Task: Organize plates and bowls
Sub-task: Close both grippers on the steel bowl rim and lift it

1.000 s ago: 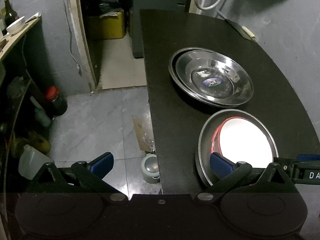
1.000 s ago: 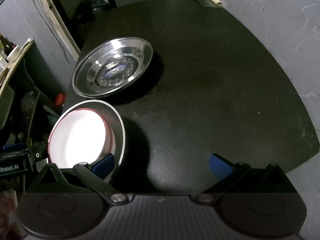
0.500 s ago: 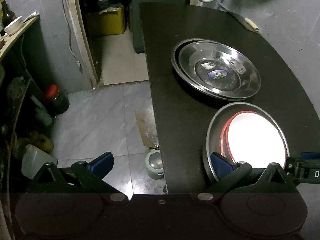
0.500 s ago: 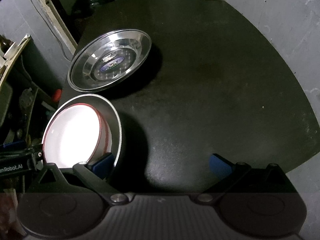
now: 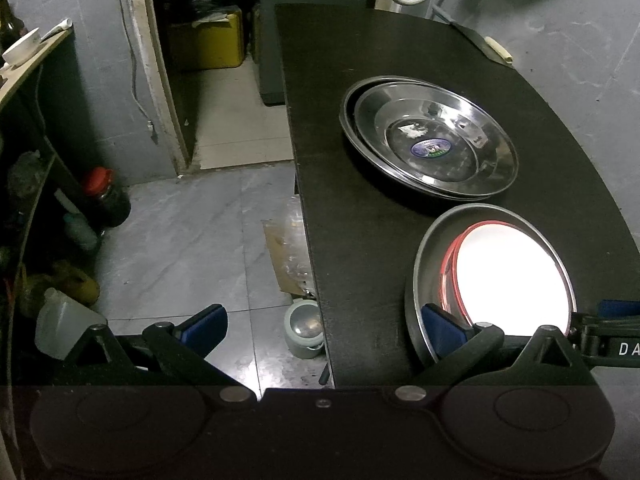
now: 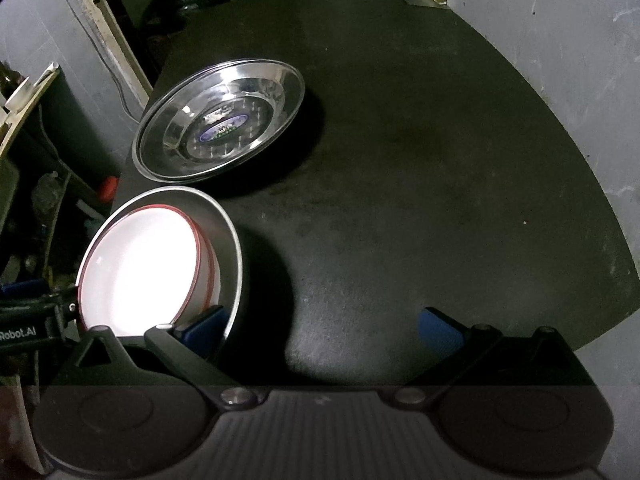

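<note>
On the dark counter point(image 5: 360, 240) the red-rimmed white bowl point(image 5: 508, 276) sits nested inside a steel bowl point(image 5: 424, 280), just beside the stacked steel plates point(image 5: 432, 144) that lie farther from the tongs. Over the last second both cameras have risen and pulled back slightly, while the dishes kept their places. Both the left tongs point(image 5: 324, 320) and the right tongs point(image 6: 320, 324) stand wide apart, gripping nothing. That reads as the nesting being done, with both hands retreating from the bowls.
</note>
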A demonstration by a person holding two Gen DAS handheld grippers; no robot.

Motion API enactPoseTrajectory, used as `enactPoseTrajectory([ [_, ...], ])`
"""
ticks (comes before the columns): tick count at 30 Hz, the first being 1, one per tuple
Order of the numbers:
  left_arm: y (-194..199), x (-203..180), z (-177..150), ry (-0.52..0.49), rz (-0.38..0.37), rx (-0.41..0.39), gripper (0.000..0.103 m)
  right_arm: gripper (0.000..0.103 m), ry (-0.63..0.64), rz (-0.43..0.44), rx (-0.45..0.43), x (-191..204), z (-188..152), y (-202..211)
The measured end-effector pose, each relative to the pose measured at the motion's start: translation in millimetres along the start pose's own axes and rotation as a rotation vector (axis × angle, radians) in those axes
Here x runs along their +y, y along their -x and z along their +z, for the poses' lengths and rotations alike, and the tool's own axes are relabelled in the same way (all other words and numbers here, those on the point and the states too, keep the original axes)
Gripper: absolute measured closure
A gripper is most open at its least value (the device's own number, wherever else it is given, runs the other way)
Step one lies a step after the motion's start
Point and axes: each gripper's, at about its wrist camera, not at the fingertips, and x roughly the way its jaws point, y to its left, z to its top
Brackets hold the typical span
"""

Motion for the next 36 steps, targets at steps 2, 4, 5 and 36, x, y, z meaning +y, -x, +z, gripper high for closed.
enactPoseTrajectory([
  [2,0.2,0.3,0.4,-0.001,-0.004,0.003,0.002,0.001,0.004,-0.003,-0.002,0.6,0.0,0.6],
  [4,0.3,-0.4,1.1,-0.004,-0.008,0.003,0.003,0.002,0.009,-0.006,-0.005,1.1,0.2,1.4],
  [5,0.7,-1.0,1.2,-0.009,-0.008,0.003,0.004,0.005,0.011,-0.002,-0.007,1.3,0.4,1.8],
  [36,10.1,-12.3,-0.3,-0.045,-0.201,-0.018,0.077,0.069,0.07,0.15,-0.017,17.3,3.3,7.3],
])
